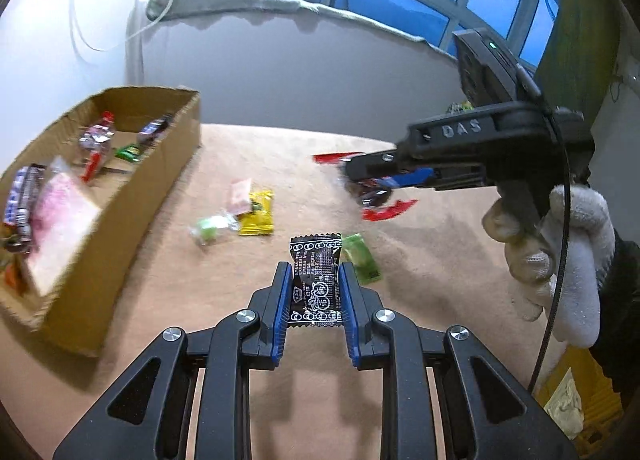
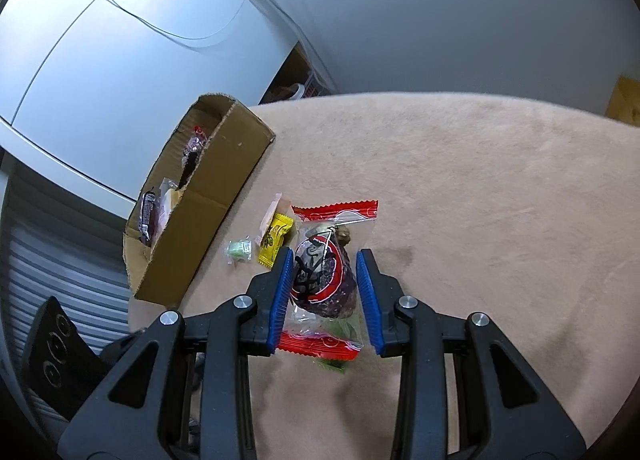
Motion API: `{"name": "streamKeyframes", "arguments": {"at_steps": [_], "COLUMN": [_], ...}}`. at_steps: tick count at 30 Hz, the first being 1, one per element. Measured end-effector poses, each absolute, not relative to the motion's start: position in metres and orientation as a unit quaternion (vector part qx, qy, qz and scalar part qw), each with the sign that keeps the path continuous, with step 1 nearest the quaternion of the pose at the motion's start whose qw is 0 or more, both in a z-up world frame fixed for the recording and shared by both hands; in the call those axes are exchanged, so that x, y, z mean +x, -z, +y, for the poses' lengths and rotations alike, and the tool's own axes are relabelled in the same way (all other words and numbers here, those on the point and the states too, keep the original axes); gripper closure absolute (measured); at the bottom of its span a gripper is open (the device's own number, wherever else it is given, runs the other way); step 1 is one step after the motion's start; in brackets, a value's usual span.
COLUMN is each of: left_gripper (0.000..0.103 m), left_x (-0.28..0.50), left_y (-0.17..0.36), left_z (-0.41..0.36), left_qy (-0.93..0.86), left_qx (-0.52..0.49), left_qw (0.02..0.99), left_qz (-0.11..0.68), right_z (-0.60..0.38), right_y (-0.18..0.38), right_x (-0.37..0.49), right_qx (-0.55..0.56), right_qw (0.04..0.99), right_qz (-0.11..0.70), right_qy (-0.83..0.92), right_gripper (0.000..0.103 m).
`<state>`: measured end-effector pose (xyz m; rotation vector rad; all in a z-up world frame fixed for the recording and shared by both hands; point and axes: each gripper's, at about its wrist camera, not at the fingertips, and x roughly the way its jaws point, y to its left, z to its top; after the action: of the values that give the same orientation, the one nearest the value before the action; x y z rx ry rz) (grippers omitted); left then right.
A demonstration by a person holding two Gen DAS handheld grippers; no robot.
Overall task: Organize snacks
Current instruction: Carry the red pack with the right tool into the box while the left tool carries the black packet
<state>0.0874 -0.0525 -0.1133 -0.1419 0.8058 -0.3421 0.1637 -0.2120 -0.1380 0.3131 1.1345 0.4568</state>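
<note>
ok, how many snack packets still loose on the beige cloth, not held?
4: yellow packet, pale pink packet partly under it, small green wrapped candy, green packet beside the held black one. Others may be hidden.

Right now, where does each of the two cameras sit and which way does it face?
Left wrist: on the left gripper, looking down its fingers at a black printed wrapper; the white-gloved hand holds the right gripper.
Right wrist: on the right gripper, facing a clear red-edged snack packet.
Shared: open brown cardboard box, yellow sachet, beige cloth.
</note>
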Motion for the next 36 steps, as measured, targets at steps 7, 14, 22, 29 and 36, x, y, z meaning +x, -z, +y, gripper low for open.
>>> {"name": "streamKeyframes", "arguments": {"at_steps": [7, 14, 22, 29, 36], "left_gripper": [0.081, 0.081, 0.081, 0.081, 0.081], "left_x": [0.074, 0.069, 0.067, 0.074, 0.088], "left_y": [0.108, 0.09, 0.078, 0.073, 0.071], "left_z": [-0.009, 0.028, 0.058, 0.075, 0.087], "left_qy": [0.132, 0.097, 0.07, 0.057, 0.049], "left_qx": [-0.087, -0.092, -0.098, -0.095, -0.091], "left_qw": [0.917, 0.932, 0.941, 0.946, 0.948], "left_qz": [0.365, 0.338, 0.315, 0.305, 0.3], "right_z": [-0.209, -0.195, -0.17, -0.145, -0.116], "right_y": [0.116, 0.101, 0.084, 0.073, 0.07], "right_x": [0.159, 0.165, 0.174, 0.188, 0.206], "right_qx": [0.131, 0.126, 0.118, 0.107, 0.1], "right_qw": [0.823, 0.828, 0.834, 0.838, 0.838], "right_qz": [0.509, 0.498, 0.483, 0.474, 0.469], "right_qy": [-0.215, -0.224, -0.239, -0.248, -0.259], "right_gripper": [0.069, 0.069, 0.069, 0.069, 0.069]}}
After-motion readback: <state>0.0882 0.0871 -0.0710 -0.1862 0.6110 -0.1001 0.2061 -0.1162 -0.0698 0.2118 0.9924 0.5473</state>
